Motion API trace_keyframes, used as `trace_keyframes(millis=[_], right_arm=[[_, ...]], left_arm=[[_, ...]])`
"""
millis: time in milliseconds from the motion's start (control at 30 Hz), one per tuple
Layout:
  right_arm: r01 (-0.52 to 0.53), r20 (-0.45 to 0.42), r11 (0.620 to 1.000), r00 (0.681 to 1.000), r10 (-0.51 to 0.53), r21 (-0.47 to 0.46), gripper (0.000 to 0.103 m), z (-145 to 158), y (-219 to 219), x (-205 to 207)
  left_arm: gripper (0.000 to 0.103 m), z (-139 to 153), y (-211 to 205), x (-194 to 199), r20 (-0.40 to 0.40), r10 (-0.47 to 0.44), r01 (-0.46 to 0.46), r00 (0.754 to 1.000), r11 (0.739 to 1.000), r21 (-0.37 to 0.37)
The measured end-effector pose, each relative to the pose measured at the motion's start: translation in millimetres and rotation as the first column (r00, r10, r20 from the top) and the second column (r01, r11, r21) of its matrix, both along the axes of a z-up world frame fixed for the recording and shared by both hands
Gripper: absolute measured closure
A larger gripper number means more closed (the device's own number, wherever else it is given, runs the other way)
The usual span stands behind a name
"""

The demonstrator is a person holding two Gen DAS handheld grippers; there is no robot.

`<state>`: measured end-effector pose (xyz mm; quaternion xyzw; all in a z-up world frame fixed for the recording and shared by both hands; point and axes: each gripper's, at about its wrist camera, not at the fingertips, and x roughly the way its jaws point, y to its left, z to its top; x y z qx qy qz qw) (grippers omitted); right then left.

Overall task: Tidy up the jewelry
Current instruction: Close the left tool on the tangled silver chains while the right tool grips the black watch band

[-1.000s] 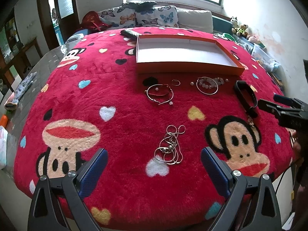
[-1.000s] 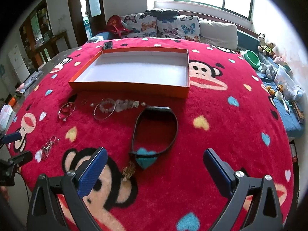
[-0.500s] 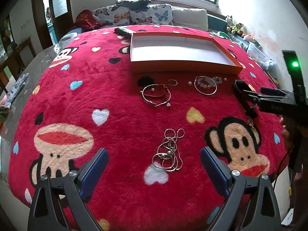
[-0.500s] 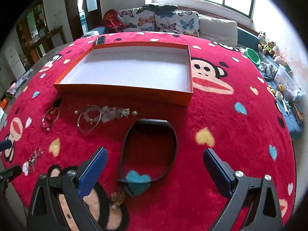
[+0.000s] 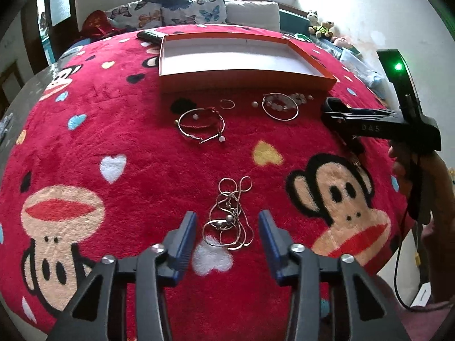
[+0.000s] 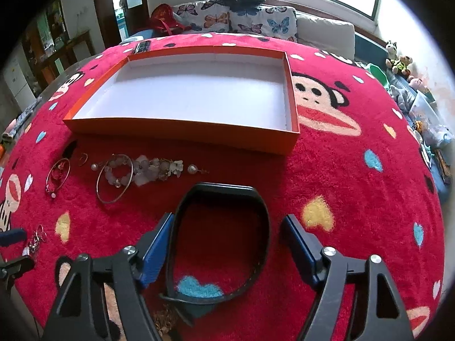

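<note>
Both grippers are open and hold nothing: the left gripper (image 5: 227, 228) straddles the tangled chain (image 5: 229, 216) and the right gripper (image 6: 227, 248) straddles the black choker (image 6: 220, 241), probably to carry them into the empty box (image 6: 182, 135) beyond, on the blanket (image 6: 341, 184).

My right gripper (image 6: 226, 231) covers the near part of the black choker (image 6: 219, 244), and the golden pendant (image 6: 163, 322) under it is blurred and half hidden by my left finger (image 6: 155, 251). In the left wrist view the choker is almost fully behind the right gripper (image 5: 331, 113), so I see only small pieces. The tangled necklace (image 6: 35, 241) is too small in the right view to tell its links. The remote control (image 5: 150, 35) is partly hidden behind the orange box (image 5: 244, 83).
</note>
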<state>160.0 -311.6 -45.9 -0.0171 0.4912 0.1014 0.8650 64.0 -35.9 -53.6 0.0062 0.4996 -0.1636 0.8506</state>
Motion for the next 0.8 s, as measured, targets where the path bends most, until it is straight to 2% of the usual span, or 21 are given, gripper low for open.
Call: trace_keyframes(millis=[133,467,633,733,767,800], right_arm=[[-0.006,0.008,1.000,1.000,0.006,-0.012,0.021,0,3,3],[-0.005,0.014,1.000,1.000,0.005,-0.006,0.021,-1,4,4],[-0.004,0.016,1.000,1.000,0.004,-0.007,0.021,-1,5,5],[-0.003,0.018,1.000,1.000,0.003,-0.005,0.021,-2,4,4],[-0.003,0.019,1.000,1.000,0.003,-0.006,0.021,-2,5,5],[-0.004,0.019,1.000,1.000,0.004,-0.007,0.021,-2,5,5]], left_arm=[[0.064,-1,-1,0,0.006,-0.007,0.007,1.000,1.000,0.005],[0.063,-5,-15,7,0.024,-0.031,0.030,0.999,0.998,0.047],[0.064,-7,-27,7,0.058,-0.069,0.062,0.996,0.992,0.112],[0.078,-7,-25,6,0.064,-0.064,0.057,0.996,0.993,0.106],[0.088,-7,-23,6,0.065,-0.059,0.051,0.996,0.993,0.110],[0.092,-7,-22,7,0.063,-0.053,0.046,0.997,0.993,0.108]])
